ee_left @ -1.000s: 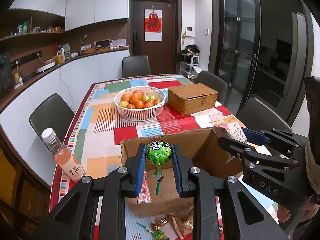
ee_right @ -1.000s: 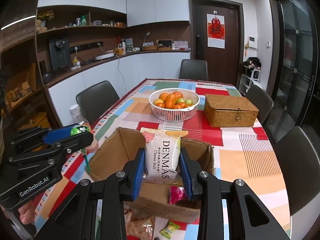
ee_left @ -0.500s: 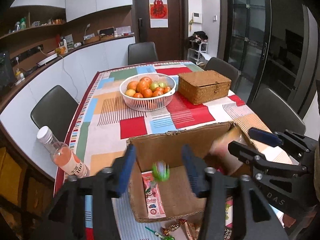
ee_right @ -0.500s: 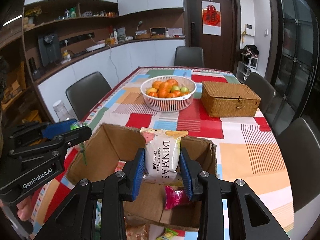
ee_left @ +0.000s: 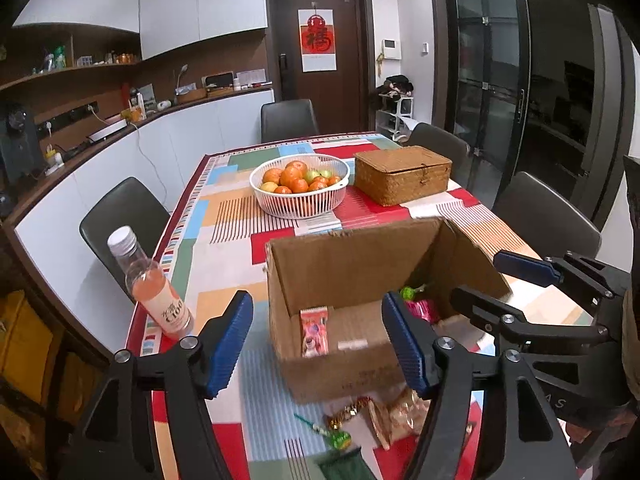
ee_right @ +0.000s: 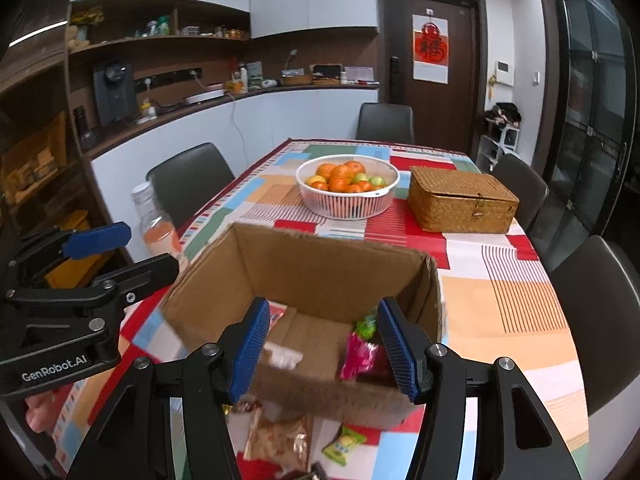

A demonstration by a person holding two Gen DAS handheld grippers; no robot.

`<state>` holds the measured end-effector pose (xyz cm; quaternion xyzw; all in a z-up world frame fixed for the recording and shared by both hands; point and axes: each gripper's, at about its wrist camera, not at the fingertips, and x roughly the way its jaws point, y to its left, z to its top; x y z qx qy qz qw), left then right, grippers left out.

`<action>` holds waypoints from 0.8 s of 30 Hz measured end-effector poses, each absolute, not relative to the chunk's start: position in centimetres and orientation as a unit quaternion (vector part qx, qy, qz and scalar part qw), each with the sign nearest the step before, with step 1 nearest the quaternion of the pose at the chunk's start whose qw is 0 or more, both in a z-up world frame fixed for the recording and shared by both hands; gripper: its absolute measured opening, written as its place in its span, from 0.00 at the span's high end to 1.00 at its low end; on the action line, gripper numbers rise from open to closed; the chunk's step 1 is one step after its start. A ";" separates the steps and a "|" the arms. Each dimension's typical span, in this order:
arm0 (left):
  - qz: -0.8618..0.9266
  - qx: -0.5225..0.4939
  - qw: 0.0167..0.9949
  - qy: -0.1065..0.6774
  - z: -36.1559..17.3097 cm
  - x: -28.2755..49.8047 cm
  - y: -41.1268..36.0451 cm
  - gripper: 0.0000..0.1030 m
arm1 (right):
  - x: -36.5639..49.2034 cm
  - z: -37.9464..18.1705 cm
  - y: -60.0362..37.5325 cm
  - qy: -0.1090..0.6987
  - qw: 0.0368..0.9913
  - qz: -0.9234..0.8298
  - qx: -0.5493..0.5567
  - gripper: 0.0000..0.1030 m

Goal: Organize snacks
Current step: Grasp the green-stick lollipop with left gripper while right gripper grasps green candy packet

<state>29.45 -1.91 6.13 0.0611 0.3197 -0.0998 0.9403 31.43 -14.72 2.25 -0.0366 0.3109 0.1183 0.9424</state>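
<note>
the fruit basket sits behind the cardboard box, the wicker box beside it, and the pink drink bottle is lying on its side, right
Not quite: the pink drink bottle stands upright near the table edge, as the left wrist view shows. The fruit basket does sit behind the cardboard box, with the wicker box beside it.

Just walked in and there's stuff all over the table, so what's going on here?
A person with two handheld grippers is sorting snacks into the open brown cardboard box. The left gripper and right gripper have just been opening, nothing between their jaws. Wrapped snacks lie on the patchwork tablecloth.
</note>
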 end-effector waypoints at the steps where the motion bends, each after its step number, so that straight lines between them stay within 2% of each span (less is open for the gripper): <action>1: -0.100 0.060 0.941 0.318 6.0 28.8 -1.8 0.35 | 30.8 2.1 -14.6 0.309 0.943 0.121 -0.038 0.45; 8: -0.089 0.069 0.942 0.315 4.9 25.8 -1.4 0.29 | 28.4 1.1 -14.5 0.312 0.940 0.136 -0.031 0.45; 24: -0.071 0.054 0.914 0.395 -2.5 22.6 0.2 0.29 | 25.9 -4.2 -15.2 0.364 0.925 0.097 -0.041 0.45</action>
